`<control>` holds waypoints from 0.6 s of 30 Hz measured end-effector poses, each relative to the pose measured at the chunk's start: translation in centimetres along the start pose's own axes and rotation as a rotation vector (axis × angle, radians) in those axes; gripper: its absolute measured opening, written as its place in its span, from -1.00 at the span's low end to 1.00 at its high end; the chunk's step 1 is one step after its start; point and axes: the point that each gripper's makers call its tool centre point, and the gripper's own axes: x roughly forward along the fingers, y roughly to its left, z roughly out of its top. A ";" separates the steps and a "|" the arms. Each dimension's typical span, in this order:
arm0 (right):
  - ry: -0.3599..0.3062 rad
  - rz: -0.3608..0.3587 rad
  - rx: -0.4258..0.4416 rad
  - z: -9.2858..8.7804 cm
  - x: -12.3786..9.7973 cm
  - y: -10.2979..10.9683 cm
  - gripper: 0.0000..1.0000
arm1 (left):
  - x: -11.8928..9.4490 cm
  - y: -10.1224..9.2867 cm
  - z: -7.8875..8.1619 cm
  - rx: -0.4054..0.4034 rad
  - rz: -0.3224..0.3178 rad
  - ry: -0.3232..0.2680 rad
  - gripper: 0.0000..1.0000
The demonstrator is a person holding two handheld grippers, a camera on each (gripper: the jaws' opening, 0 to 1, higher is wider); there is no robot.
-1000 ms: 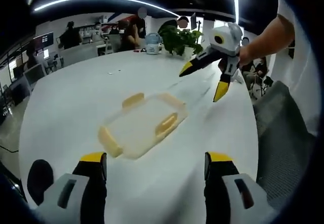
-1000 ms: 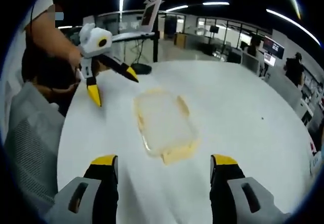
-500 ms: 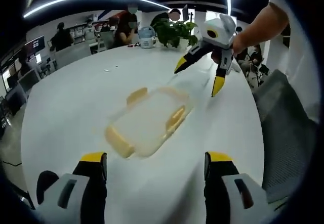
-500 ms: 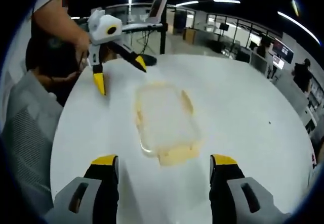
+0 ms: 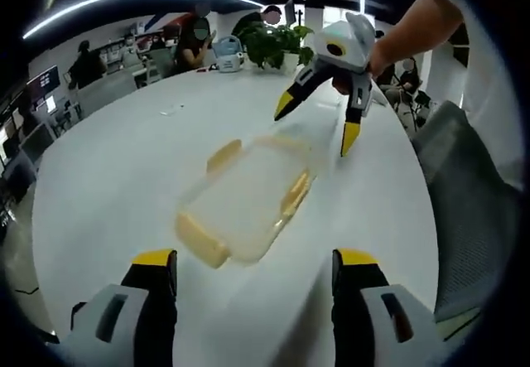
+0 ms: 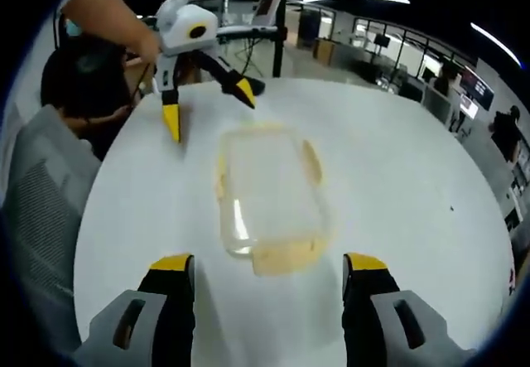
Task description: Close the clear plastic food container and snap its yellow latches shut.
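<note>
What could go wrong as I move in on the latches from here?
Three risks, as far as the views show:
1. The container lies free on the smooth table, so a sideways push on a latch may slide it.
2. Both hand-held grippers, left and right, approach from opposite ends and could collide over it.
3. The lid is clear and hard to read; whether it is seated cannot be told, so a latch may miss.

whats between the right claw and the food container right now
Nothing: in the right gripper view, only bare white table separates the open right claw from the food container.
</note>
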 end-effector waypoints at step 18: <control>0.053 0.051 0.004 -0.6 1.7 -0.6 0.46 | 0.4 1.1 -0.9 0.134 -0.056 0.079 0.54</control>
